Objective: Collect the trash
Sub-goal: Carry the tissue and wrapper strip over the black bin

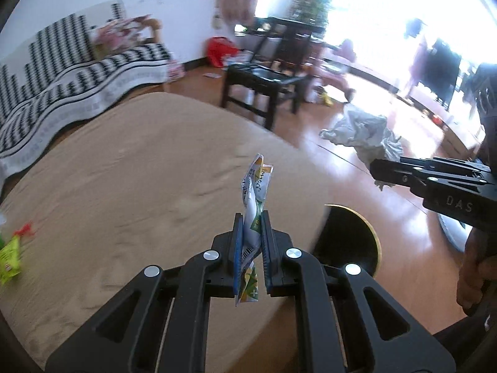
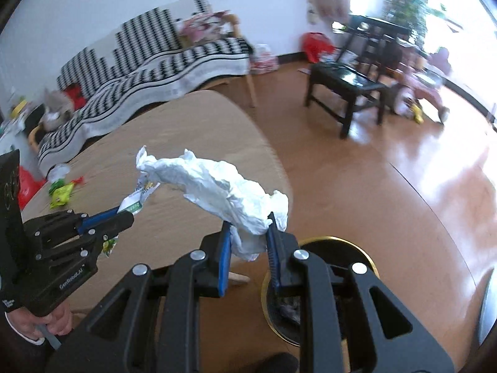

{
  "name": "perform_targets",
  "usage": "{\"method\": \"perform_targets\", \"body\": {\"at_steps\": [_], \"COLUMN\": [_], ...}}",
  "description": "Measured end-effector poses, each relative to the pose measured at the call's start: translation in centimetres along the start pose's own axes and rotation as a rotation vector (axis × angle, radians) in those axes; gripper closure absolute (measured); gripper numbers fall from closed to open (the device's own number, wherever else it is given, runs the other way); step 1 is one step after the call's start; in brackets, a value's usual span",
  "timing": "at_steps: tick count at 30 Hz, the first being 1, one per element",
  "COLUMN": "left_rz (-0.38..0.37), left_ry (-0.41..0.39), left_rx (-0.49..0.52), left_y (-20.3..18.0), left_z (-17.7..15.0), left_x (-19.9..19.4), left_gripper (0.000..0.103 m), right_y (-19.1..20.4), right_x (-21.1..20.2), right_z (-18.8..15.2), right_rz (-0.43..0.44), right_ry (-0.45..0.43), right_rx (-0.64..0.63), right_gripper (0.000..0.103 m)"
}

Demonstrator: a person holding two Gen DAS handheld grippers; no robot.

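Note:
My left gripper (image 1: 252, 217) is shut on a white and green snack wrapper (image 1: 255, 205), held above the tan table (image 1: 124, 186) near its right edge. It also shows in the right wrist view (image 2: 127, 214) with the wrapper (image 2: 136, 200). My right gripper (image 2: 248, 222) is shut on a crumpled white tissue (image 2: 217, 186), held above the table edge. That gripper shows in the left wrist view (image 1: 377, 171) with the tissue (image 1: 363, 130). A round black bin with a gold rim (image 2: 320, 283) stands on the floor just below both grippers; it also shows in the left wrist view (image 1: 348, 242).
A green snack packet (image 2: 62, 194) and a red scrap (image 2: 79, 180) lie on the table's far left. A black and white patterned sofa (image 2: 139, 62) stands behind the table. A dark stool (image 2: 344, 84) and a red bag (image 2: 315, 45) are on the wooden floor.

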State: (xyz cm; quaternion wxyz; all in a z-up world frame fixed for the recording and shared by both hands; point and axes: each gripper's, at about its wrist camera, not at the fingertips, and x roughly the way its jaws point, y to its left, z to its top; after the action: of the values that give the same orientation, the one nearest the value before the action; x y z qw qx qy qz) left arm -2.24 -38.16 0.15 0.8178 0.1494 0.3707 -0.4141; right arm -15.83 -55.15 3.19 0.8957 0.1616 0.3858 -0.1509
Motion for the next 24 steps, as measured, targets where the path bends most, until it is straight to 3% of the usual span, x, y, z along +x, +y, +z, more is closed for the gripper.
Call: {"method": "perform_targets", "body": {"at_steps": [5,13,24], "left_rz": [-0.061,-0.141,-0.15], "left_ry": [0.027,0.099,0.212], "left_rx": [0.058,0.084,0.091], "left_y": [-5.0,-9.6,-10.7], "left_z": [-0.4,-1.7,-4.2], "left_x": [1.9,5.5,9.9], "left_gripper": [0.093,0.093,0.093], "right_y": [-5.2,-11.5,-12.8], "right_x": [-1.7,-1.4,3.5], "right_z": [-2.3,-5.4,-8.0], "right_rz": [-0.049,-0.093,-0.115], "right_ry": [0.007,0.084,0.283], "right_rx": [0.074,0.2,0.261], "right_gripper": [0.082,0.082,0.082]}}
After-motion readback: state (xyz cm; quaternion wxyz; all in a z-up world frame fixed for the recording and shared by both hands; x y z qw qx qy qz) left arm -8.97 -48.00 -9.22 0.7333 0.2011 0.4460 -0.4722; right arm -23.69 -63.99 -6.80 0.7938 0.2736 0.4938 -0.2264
